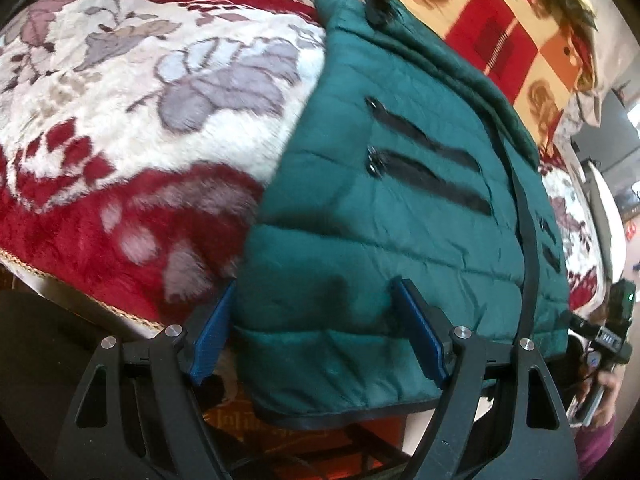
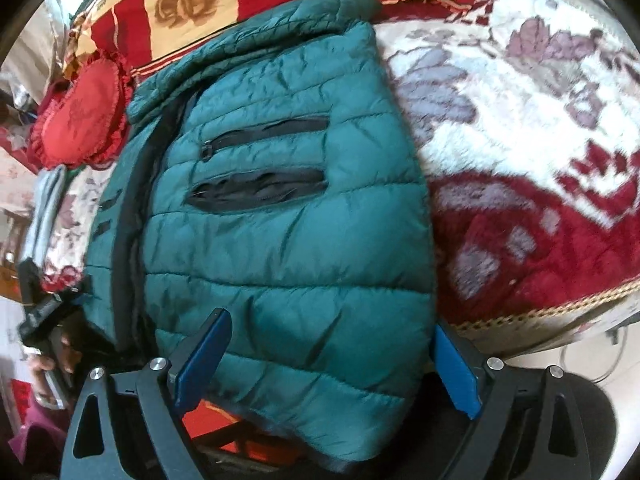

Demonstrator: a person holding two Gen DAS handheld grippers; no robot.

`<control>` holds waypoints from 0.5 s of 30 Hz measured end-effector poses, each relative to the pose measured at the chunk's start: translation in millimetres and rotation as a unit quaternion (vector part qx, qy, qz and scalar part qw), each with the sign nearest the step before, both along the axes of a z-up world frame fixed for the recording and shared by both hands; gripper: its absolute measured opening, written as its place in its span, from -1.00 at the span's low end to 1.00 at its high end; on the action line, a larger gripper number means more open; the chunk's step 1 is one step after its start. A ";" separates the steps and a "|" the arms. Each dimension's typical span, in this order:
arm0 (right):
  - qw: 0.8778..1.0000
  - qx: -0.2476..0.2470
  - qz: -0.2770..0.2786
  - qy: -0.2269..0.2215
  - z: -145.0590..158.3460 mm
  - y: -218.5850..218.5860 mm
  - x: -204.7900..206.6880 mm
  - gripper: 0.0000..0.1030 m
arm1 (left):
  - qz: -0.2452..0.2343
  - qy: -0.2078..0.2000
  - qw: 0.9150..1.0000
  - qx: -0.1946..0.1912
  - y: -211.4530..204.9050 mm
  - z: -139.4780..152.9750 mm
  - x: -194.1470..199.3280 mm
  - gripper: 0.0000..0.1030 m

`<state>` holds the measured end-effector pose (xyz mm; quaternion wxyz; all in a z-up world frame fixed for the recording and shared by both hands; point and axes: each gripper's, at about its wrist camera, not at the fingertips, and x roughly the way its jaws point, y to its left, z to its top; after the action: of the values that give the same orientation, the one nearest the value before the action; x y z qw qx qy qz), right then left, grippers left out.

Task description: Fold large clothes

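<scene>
Green quilted puffer jacket [image 1: 384, 200] lies front-up on a floral plush blanket [image 1: 132, 120], hem overhanging the near bed edge. Left gripper [image 1: 316, 320]: blue pads spread wide, straddling the jacket's left hem corner, not pinching. Right gripper [image 2: 328, 356]: jaws likewise wide apart, either side of the right hem corner. Red frilled cushion [image 2: 80, 112] sits beyond.

Under my claw lies a plush floral blanket [image 1: 132, 92] in cream and dark red; behind it I see a checked red-and-orange bedsheet [image 1: 492, 28]; 1 frilled red cushion [image 2: 82, 108] rests beside it.
</scene>
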<state>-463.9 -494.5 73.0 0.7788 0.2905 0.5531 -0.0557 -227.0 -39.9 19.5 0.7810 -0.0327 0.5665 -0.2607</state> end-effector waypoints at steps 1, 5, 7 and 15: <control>1.000 0.006 -0.002 0.004 -2.5 0.1 -0.4 0.81 | 0.000 -0.004 1.000 0.004 -1.2 -0.1 -1.1 0.54; 1.000 0.014 0.005 0.012 -6.9 4.3 -0.5 0.81 | -0.003 -0.015 1.000 0.017 -7.2 -1.1 -2.8 0.54; 1.000 0.013 0.009 0.012 -5.6 8.1 0.1 0.82 | -0.004 -0.014 1.000 0.019 -6.6 -3.9 -2.1 0.54; 0.998 -0.006 0.043 0.037 -5.6 24.4 -0.4 0.52 | 0.004 -0.011 1.000 0.017 -3.1 -7.2 -5.5 0.54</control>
<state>-464.3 -470.1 67.4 0.7610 0.2593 0.5936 -0.0359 -232.5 -43.0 12.3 0.7887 -0.0192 0.5620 -0.2483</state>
